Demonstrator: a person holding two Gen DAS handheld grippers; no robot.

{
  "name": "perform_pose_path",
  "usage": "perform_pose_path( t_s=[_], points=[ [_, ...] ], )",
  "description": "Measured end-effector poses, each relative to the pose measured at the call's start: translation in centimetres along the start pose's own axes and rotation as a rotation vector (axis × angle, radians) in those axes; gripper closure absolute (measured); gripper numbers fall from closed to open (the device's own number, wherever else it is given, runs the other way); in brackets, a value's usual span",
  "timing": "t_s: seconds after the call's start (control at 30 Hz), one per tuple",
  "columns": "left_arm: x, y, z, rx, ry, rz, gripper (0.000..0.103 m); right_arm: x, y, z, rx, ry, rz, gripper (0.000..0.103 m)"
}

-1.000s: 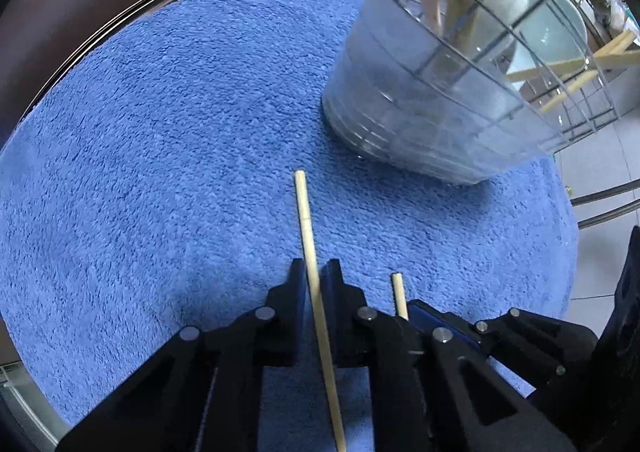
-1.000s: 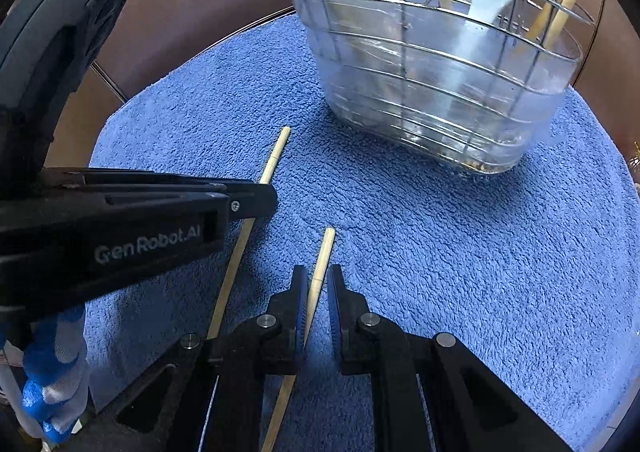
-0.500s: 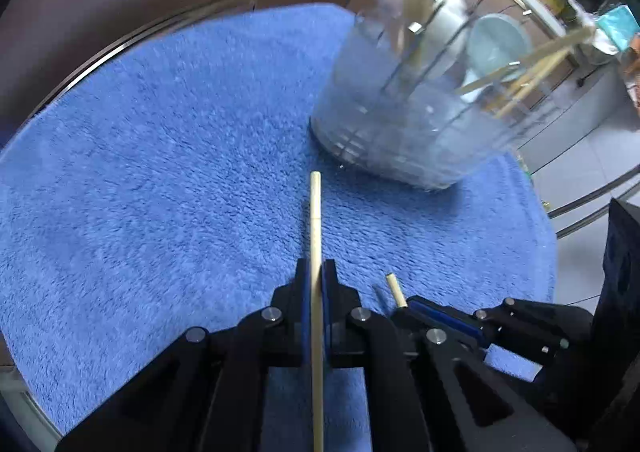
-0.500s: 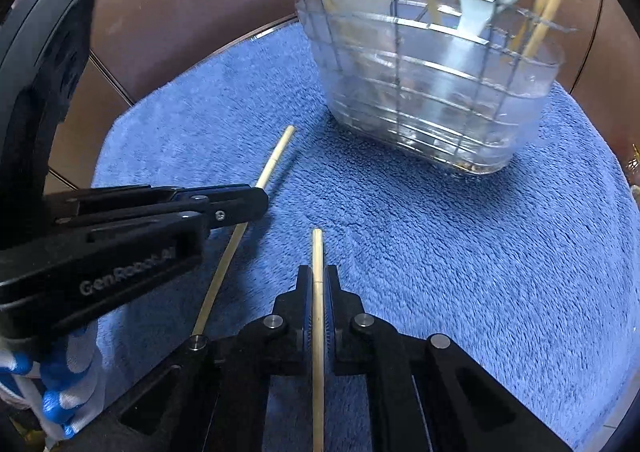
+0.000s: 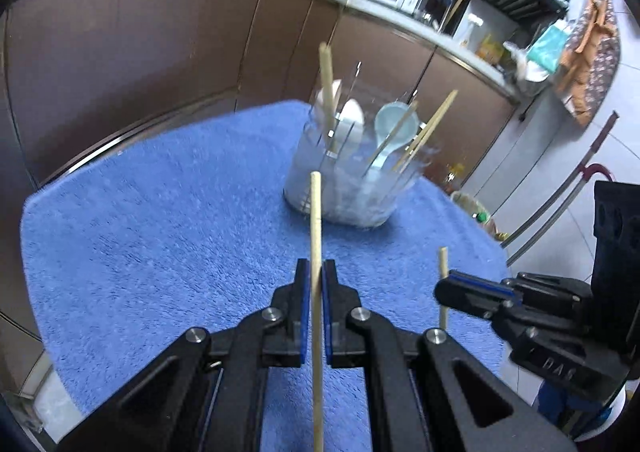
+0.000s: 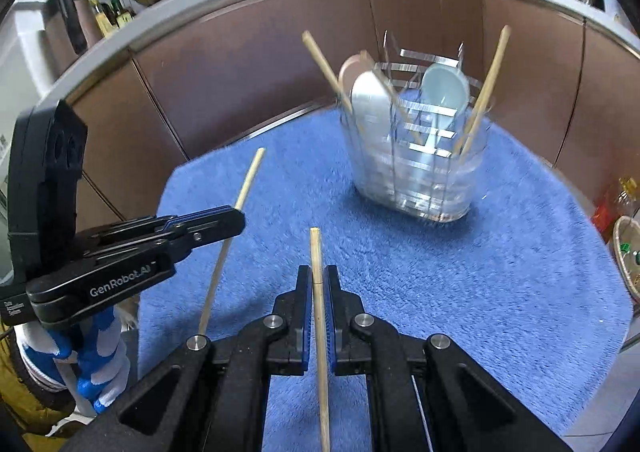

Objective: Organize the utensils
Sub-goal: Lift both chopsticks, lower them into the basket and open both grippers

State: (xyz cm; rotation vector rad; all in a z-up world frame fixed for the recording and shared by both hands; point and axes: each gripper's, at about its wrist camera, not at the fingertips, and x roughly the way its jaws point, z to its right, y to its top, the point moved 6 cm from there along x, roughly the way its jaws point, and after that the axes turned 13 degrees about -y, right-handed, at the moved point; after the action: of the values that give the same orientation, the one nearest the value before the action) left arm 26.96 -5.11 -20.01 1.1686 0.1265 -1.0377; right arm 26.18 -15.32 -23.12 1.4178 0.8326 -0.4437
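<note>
My left claw grips one chopstick, my right claw clamps another chopstick, both raised above the blue towel, short of the utensil basket.

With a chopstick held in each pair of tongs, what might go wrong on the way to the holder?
1. Each chopstick is pinched at one narrow spot, so it may swivel or slip.
2. The holder is already crowded with spoons and slanting sticks, which could block entry.
3. The left tongs and right tongs are close together and may bump.
</note>
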Motion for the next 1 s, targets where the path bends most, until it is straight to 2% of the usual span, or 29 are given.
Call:
perform_pose_path(
  t_s=[0.1, 0.27, 0.43, 0.6, 0.73, 0.87, 1.0],
  points=[
    [-1.7, 0.1, 0.3, 0.014, 0.005, 0.020, 0.098, -1.5, 0.8, 0.2, 0.027, 0.006, 0.053, 0.097],
    [-2.2, 0.8, 0.9, 0.017, -0.013, 0.048, 0.098, -3.8, 2.7, 1.3, 0.072, 0.008, 0.149, 0.097],
    [-3.7, 3.8, 2.7, 0.043, -0.051, 0.140, 0.098, -6.8, 5.8, 3.0, 0.104, 0.003, 0.274, 0.097],
    [-5.5, 9.8, 4.6, 0.072, -0.084, 0.283, 0.098, -10.2, 9.7, 4.4, 0.139, -0.010, 0.427, 0.097],
    [-5.9, 15.6, 5.8, 0.088, -0.083, 0.412, 0.098, -12.0, 13.2, 5.3, 0.166, -0.042, 0.550, 0.097],
    [-4.2, 20.1, 6.2, 0.086, -0.086, 0.495, 0.098, -11.3, 15.7, 6.2, 0.180, -0.068, 0.615, 0.097],
    [-1.6, 22.5, 6.2, 0.096, -0.056, 0.539, 0.098, -9.8, 16.7, 7.3, 0.185, -0.102, 0.642, 0.097]
  ],
)
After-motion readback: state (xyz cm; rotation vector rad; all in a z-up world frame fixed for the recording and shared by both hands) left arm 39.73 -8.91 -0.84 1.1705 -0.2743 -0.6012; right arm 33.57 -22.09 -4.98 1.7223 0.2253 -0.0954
